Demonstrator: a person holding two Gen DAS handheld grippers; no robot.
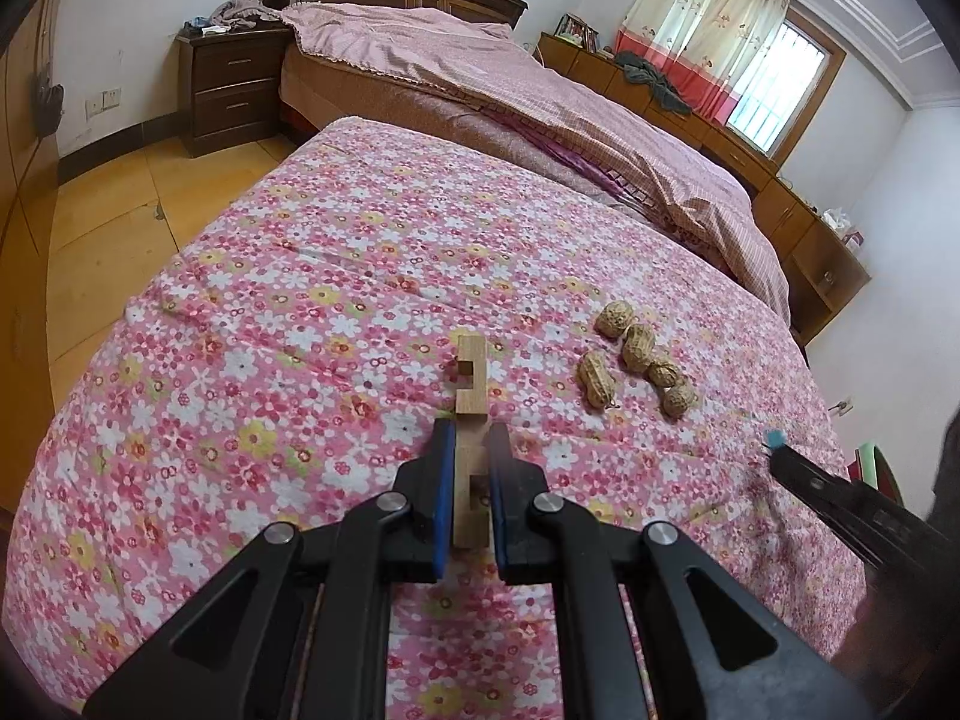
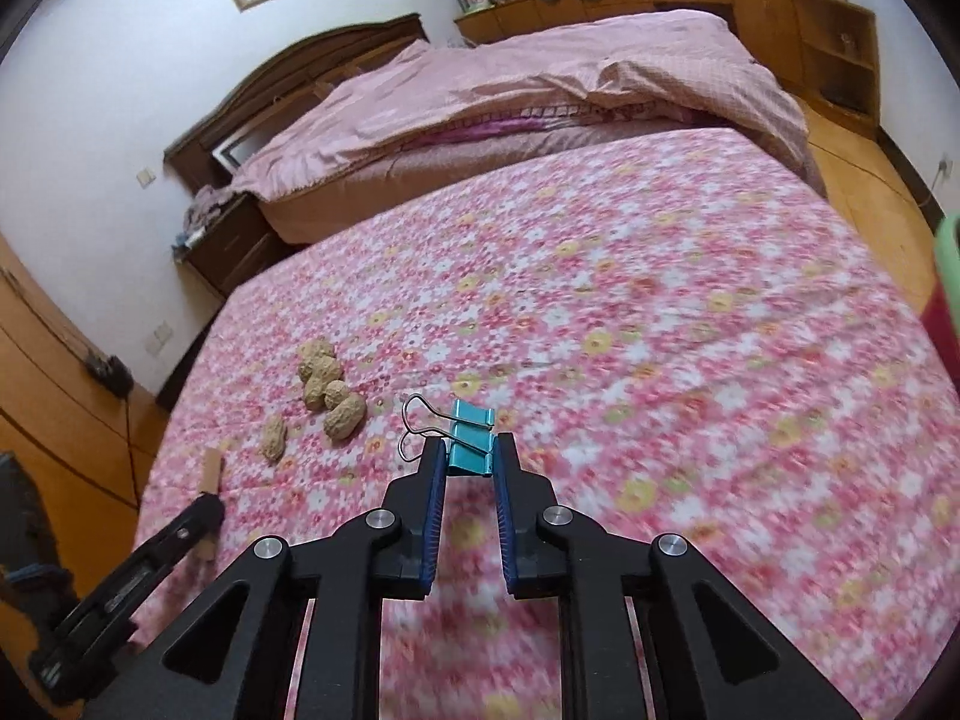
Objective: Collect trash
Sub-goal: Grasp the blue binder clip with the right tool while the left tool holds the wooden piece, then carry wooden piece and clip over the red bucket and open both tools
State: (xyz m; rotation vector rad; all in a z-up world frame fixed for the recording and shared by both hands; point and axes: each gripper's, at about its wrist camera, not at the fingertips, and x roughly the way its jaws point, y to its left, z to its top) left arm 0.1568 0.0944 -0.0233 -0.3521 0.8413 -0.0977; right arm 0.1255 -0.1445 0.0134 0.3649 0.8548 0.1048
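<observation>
the left gripper is pinching a notched wooden block between its blue pads, holding it lengthwise over the floral quilt; the near end of the block is sitting hidden between the jaws, and only its far end is sticking out. in the right wrist view the same block is showing only as a small tan stub beyond the tip of the left gripper.

the right gripper is clamping a teal binder clip at its fingertips, the clip's wire handles poking out to the left. part of the clip is sitting behind the pads. this view is smeared with motion blur, so the quilt pattern is hard to make out. in the left wrist view the clip is appearing only as a tiny teal speck at the tip of the right gripper.

a cluster of peanuts in their shells is lying on the quilt between the two grippers, with one pod a little apart from the others; the exact count is hard to tell where they overlap. a green and pink object is being cut off by the right edge of the right wrist view, too little of it showing to identify.
</observation>
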